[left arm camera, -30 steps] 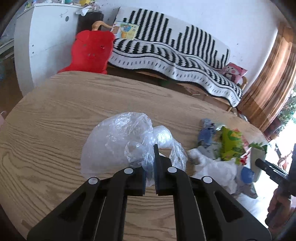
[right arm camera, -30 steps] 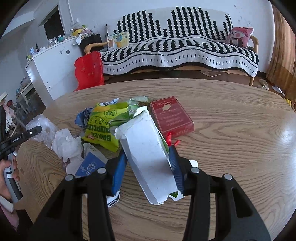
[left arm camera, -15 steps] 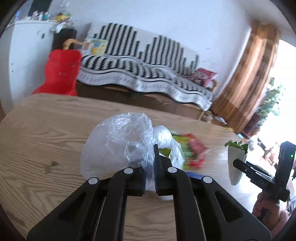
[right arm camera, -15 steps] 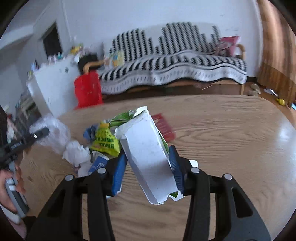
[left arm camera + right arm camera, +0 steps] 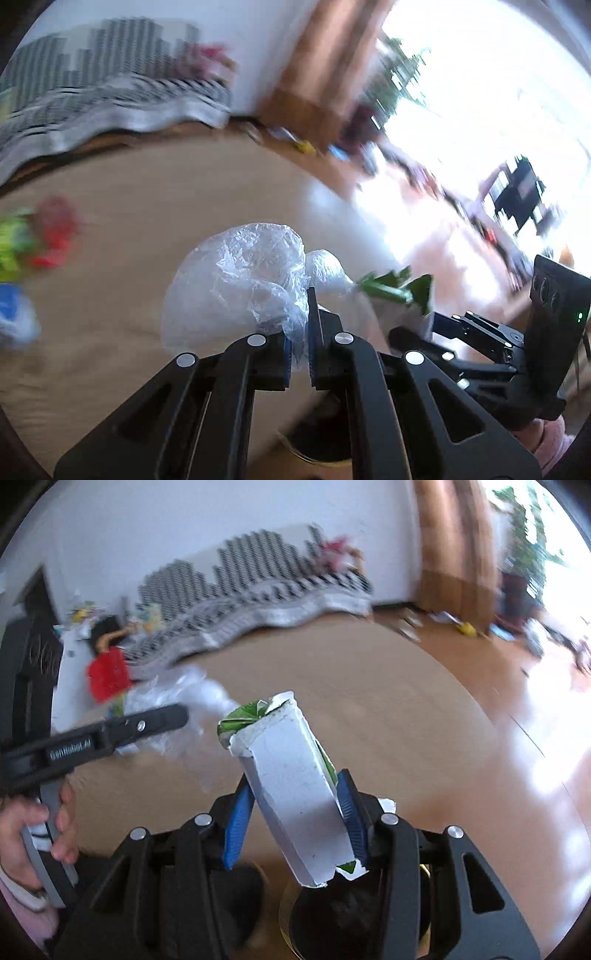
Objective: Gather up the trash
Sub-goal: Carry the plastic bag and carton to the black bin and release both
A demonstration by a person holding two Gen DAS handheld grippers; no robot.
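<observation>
left gripper (image 5: pixel 299 328): jaws nearly closed, pinching a crumpled clear plastic bag (image 5: pixel 236 291). right gripper (image 5: pixel 291 812): jaws part open, clamped across a torn white carton (image 5: pixel 295 790), long axis tilted up and away. both loads are held above the counter (image 5: pixel 369 701) edge. a dark round bin opening (image 5: pixel 332 915) lies directly below the right jaws, so the right hand appears nearer. the left view shows remaining trash (image 5: pixel 33 240) on the counter, blurred; the right view does not show it clearly.

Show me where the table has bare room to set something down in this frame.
Bare wood spans the table from the carton in the right gripper to the far edge by the sofa. It is crowded at the blurred wrapper pile, beyond the bag in the left gripper.
</observation>
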